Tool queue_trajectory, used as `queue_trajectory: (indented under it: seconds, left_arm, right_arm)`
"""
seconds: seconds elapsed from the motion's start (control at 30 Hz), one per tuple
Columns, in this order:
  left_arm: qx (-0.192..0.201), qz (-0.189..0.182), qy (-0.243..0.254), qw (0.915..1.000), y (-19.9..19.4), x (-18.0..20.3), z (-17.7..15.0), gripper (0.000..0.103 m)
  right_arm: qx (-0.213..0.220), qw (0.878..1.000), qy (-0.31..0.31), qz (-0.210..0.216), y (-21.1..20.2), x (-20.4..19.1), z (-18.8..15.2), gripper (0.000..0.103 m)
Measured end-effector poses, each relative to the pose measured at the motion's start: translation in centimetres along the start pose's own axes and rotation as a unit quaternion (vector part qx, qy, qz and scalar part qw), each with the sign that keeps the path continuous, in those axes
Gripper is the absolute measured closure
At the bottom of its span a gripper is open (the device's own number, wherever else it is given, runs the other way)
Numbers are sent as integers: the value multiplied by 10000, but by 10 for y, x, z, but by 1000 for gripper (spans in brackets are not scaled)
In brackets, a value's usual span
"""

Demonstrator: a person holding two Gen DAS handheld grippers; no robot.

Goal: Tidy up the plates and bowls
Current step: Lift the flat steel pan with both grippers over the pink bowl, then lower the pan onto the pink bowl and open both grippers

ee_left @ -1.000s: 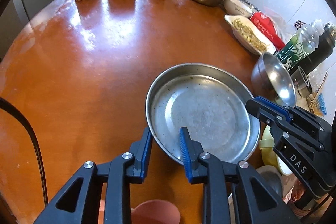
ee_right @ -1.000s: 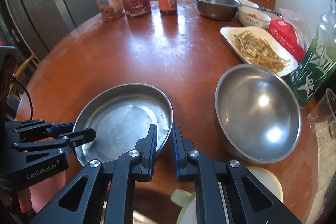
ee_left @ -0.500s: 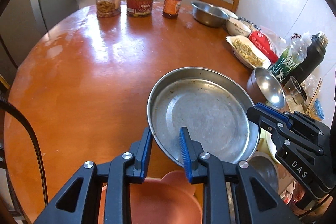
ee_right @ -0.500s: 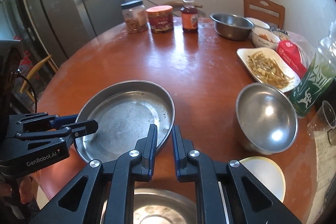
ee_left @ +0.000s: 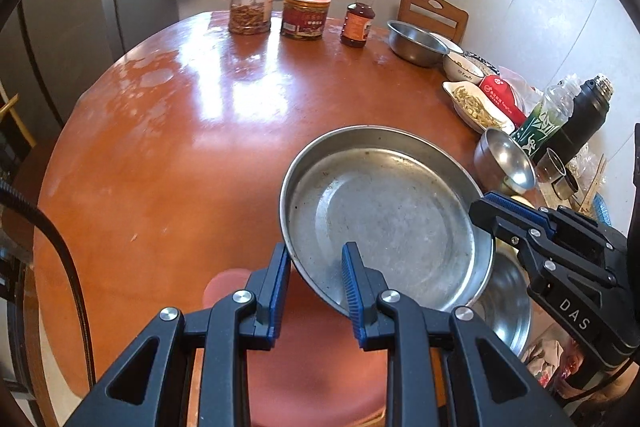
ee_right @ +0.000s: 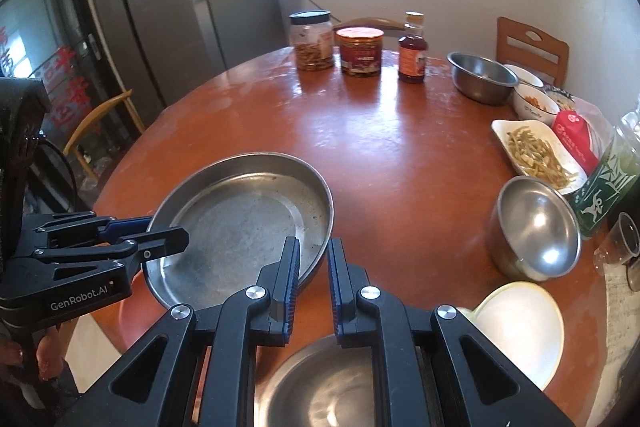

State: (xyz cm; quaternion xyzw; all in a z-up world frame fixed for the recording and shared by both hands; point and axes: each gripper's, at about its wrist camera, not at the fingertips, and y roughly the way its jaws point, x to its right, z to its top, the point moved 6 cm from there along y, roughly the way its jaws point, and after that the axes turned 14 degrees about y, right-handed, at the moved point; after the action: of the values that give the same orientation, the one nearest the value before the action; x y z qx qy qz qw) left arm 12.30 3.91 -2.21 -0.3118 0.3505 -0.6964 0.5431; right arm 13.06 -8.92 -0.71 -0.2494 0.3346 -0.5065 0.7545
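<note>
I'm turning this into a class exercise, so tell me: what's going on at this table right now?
A person holds a gripper in each hand, and both clamp the rim of a wide, shallow metal pan. The left gripper pinches its near edge; the right gripper pinches the opposite side. The pan appears lifted off the round wooden table, above a pink dish and a steel bowl. A smaller steel bowl and a plate of food sit off to the side.
</note>
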Motion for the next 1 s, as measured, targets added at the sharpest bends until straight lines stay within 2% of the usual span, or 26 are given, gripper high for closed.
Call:
queue_trajectory:
  seconds: [0.3,0.5,0.7,1.0]
  left_arm:
    - [-76,193,-35,9998,-11,-12,-44,76]
    - [-69,275,24,9996,-16,-13,-63,76]
    - [-24,314,33,9995,-14,-17,-69,76]
    - [-245,229,102,9994,4,-16,-76,76]
  right_arm:
    - [-96,9997,-206,126,-3,-28,-35,89]
    - [-218,9994,-257,106,1,-37,-55,89]
    - [-372,9989,-274,72,9,-39,-69,89]
    - [-625,9976,-288,-80,24,-36,-85,89]
